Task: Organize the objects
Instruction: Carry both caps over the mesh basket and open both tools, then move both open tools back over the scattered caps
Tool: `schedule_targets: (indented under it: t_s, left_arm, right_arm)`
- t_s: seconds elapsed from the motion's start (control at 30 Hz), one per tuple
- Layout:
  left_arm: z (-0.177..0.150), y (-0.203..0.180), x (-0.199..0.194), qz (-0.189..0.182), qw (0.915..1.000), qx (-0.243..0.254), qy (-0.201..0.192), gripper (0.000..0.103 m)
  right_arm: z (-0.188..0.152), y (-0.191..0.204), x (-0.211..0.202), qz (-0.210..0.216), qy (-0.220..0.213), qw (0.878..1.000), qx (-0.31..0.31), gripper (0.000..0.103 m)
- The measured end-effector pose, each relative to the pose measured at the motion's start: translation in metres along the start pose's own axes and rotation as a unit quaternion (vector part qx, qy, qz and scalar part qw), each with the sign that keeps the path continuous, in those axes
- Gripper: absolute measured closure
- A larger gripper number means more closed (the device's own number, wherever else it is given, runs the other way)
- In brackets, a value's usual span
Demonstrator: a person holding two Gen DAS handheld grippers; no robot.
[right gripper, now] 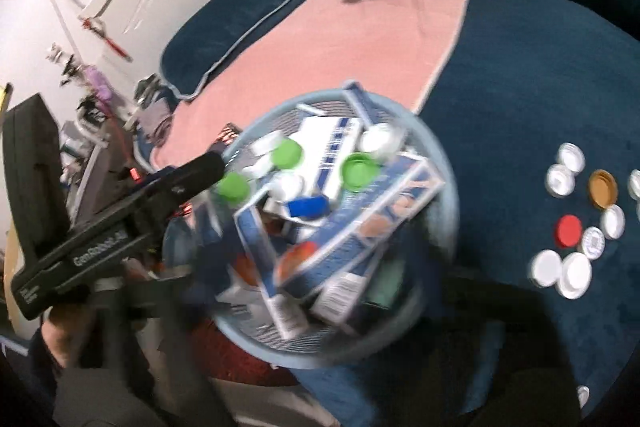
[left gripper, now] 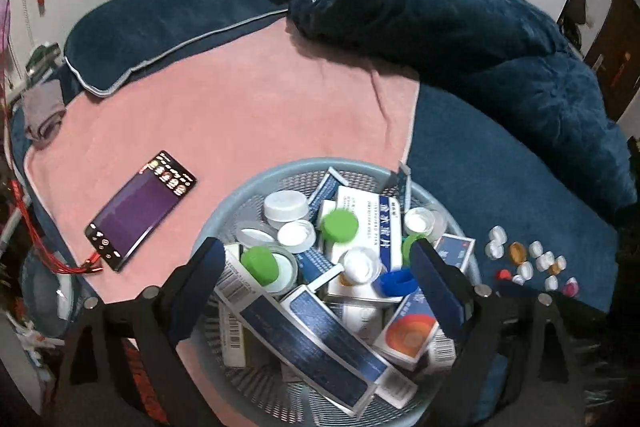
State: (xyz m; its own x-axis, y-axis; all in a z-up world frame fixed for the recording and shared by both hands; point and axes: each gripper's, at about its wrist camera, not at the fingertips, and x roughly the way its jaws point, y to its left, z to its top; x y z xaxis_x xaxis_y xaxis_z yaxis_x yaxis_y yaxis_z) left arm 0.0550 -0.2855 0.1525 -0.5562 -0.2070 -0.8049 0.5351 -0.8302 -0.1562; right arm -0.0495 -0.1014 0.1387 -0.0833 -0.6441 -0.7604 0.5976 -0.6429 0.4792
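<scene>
While open (empty), left gripper [left gripper: 320, 267] over basket [left gripper: 224, 203]

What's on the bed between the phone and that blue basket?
Only bare pink blanket separates the phone from the basket, seen in the left wrist view.

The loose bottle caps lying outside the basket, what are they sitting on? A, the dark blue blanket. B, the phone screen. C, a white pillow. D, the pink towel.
A: the loose bottle caps lie clustered on the dark blue blanket, to the side of the basket, away from the pink towel where the phone rests.
</scene>
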Motion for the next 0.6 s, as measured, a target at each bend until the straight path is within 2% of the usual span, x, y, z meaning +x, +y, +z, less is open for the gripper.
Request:
schedule_targets:
  t_s: [0.23,0.6]
  left_arm:
    - [-0.001,-0.013,0.004,0.023,0.9994,0.024,0.005,0.006]
    - [-0.002,-0.034,0.001,0.028,0.9986,0.045,0.003,0.006]
  right_arm:
    - [-0.005,-0.016,-0.018,-0.082,-0.017,0.996,-0.016,0.001]
    - [-0.012,-0.031,-0.031,-0.09,-0.018,0.996,-0.005,0.001]
